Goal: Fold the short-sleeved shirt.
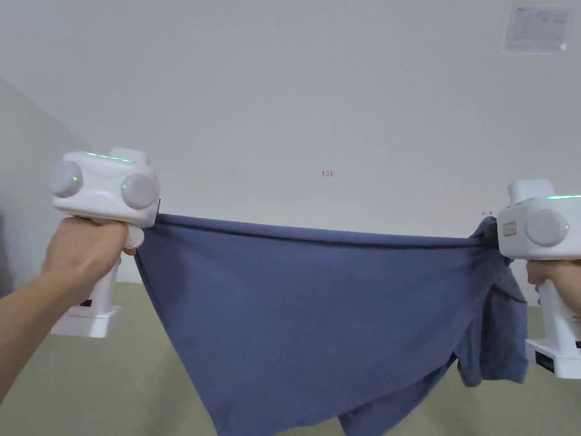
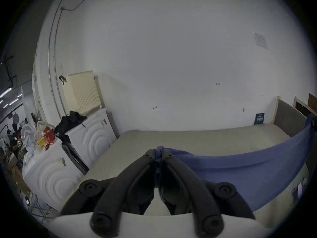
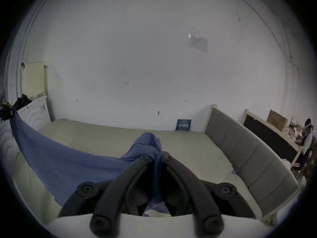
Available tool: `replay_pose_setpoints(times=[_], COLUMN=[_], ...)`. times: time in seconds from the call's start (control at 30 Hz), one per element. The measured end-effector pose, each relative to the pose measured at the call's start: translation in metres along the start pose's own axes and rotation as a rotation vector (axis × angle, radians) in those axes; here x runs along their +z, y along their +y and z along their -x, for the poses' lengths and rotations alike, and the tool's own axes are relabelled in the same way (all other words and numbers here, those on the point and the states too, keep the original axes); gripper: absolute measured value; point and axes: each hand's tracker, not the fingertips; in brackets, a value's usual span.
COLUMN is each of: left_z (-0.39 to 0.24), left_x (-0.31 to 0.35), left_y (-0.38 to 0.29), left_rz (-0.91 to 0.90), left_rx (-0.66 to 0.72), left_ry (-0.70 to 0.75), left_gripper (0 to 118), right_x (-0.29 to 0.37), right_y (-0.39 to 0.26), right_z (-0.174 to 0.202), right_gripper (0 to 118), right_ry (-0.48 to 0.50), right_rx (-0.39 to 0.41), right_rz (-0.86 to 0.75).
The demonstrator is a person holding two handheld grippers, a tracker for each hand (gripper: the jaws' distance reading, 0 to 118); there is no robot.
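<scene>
So the blue short-sleeved shirt (image 1: 318, 306) is up in the air right now, stretched out sideways between the two grippers above the beige bed (image 2: 205, 138). The left gripper (image 2: 158, 153) has its fingers (image 2: 151, 155) squeezed together on a bunched bit of one corner of the shirt, and you can see the fabric wedged right down between them in the left gripper view. Same deal on the other side: the right gripper (image 3: 157, 155) has its fingers (image 3: 144, 159) pinched on a thicker wad of cloth, with a lump of it poking out past the tips. In the head view the top edge of the shirt runs pretty taut from one gripper to the other with a slight sag in the middle, and the rest hangs down in a rough triangle, with a looser flap dangling near the right side. The left hand (image 1: 85, 250) is wrapped round its white handle, and the right hand (image 1: 553, 281) sits at the frame edge. Behind it all is a plain white wall (image 1: 295, 102), a grey padded headboard (image 3: 240, 149) at the right end of the bed, and a white washing machine (image 2: 92, 135) off to the left.
</scene>
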Motion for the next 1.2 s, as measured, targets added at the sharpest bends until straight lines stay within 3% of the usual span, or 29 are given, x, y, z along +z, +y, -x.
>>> replay_pose_setpoints(times=[0.3,0.7,0.97,1.2], left_z=[-0.034,-0.065,-0.06,-0.04], left_x=[-0.101,-0.202,-0.177,-0.095], left_y=[-0.001,-0.109,-0.182,-0.229], left_rz=[-0.011,0.106,0.17,0.231], left_rx=[-0.001,0.007,-0.016,-0.066], left_ry=[0.048,0.055,-0.011,-0.079], left_gripper=[6,6,6,6], right_x=[-0.099,-0.183,-0.152,-0.075], right_y=[-0.006,-0.124,-0.195,-0.242], right_z=[0.02,0.049,0.041,0.017], right_gripper=[8,8,8,8], right_ry=[-0.04,-0.038,-0.011,0.013], right_rx=[-0.052,-0.015,-0.045,-0.046], right_rz=[0.025,0.125,0.207,0.242])
